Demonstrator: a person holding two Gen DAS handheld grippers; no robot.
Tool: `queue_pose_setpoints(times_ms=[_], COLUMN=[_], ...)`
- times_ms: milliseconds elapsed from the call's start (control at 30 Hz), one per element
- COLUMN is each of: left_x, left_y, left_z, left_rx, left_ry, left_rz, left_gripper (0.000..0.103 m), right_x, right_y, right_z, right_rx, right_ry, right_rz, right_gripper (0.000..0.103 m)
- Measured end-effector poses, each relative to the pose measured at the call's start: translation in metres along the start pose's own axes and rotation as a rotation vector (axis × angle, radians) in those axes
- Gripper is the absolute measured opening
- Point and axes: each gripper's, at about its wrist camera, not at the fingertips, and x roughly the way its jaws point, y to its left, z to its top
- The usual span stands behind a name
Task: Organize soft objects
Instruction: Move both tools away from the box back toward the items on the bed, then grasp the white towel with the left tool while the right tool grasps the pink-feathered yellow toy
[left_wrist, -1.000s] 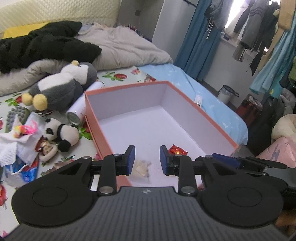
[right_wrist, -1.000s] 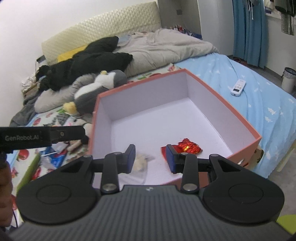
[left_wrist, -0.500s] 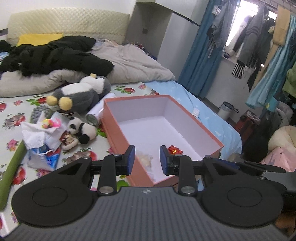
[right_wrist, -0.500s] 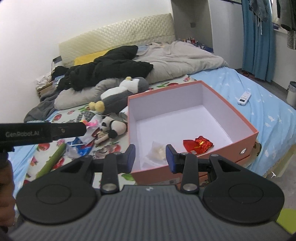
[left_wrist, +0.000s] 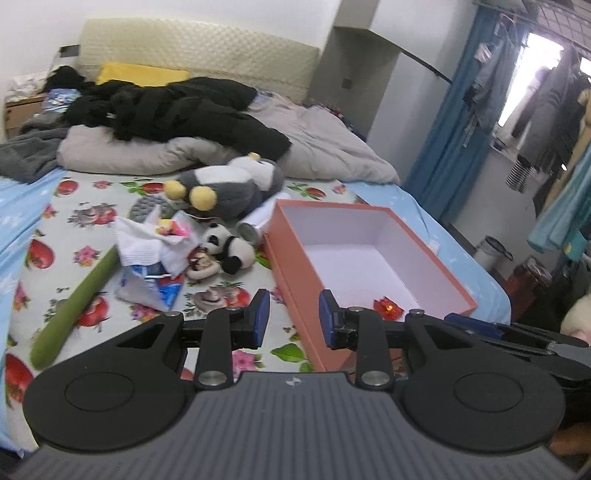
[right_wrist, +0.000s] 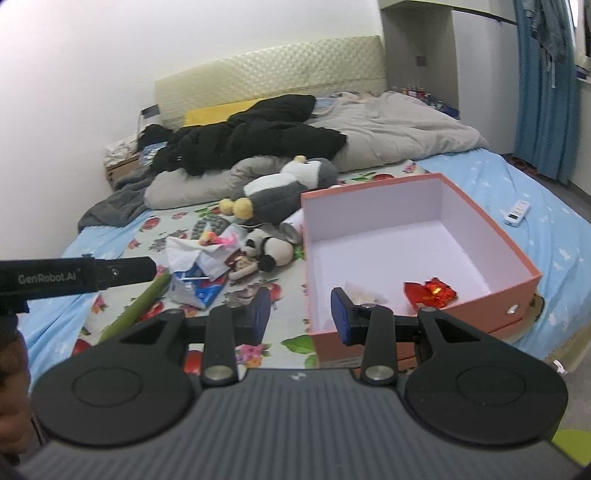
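Both grippers hang over the bed's near edge, jaws part open, nothing between them. The orange box (right_wrist: 417, 258) lies just ahead of the right gripper (right_wrist: 300, 314). Beyond the left gripper (left_wrist: 290, 317) — the small panda plush (left_wrist: 229, 247) lies left of the box.

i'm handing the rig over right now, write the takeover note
Left hand-held gripper: jaws apart, nothing between them.
Right hand-held gripper: jaws apart, nothing held.
Orange box sits on the bed, holding only a red foil wrapper and a clear packet.
Left to do: small panda plush, grey penguin plush and white cloth lie beside the box, not yet packed.
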Motion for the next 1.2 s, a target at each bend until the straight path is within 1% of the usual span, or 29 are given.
queue_pose_setpoints(times_ms=[167,400,633,867,1033,1200], left_x=[-0.019,-0.041,-0.043,-0.008,0.031,0.077], left_y=[0.019,0.056,0.087,0.117,0.141,0.172], left_z=[-0.007,-0.019,-0.032,-0.031,-0.021,-0.009], left_rx=[-0.041,-0.113,-0.175,-0.232,-0.264,-0.306], left_ry=[-0.024,-0.043,-0.038,-0.011,-0.001,0.003], left_rz=[0.045,0.098,0.134,0.15,0.156,0.153], left_gripper=[0.034,0.034,0.034,0.034,0.034,0.034], right_x=[-0.001,0.005,0.017,0.051,0.084,0.126], right_y=[0.018,0.051,0.079,0.087,0.088,0.092], right_z=[0.0,-0.005,-0.012,-0.016,-0.007,0.007], right_rx=[-0.034,-0.081,-0.121,-0.131,-0.124,-0.12], right_ry=[0.0,0.028,0.064,0.132,0.147,0.153], right_rz=[0.052,0.13,0.184,0.183,0.185,0.196], right_gripper=[0.039,0.039,0.039,0.039,0.039,0.039])
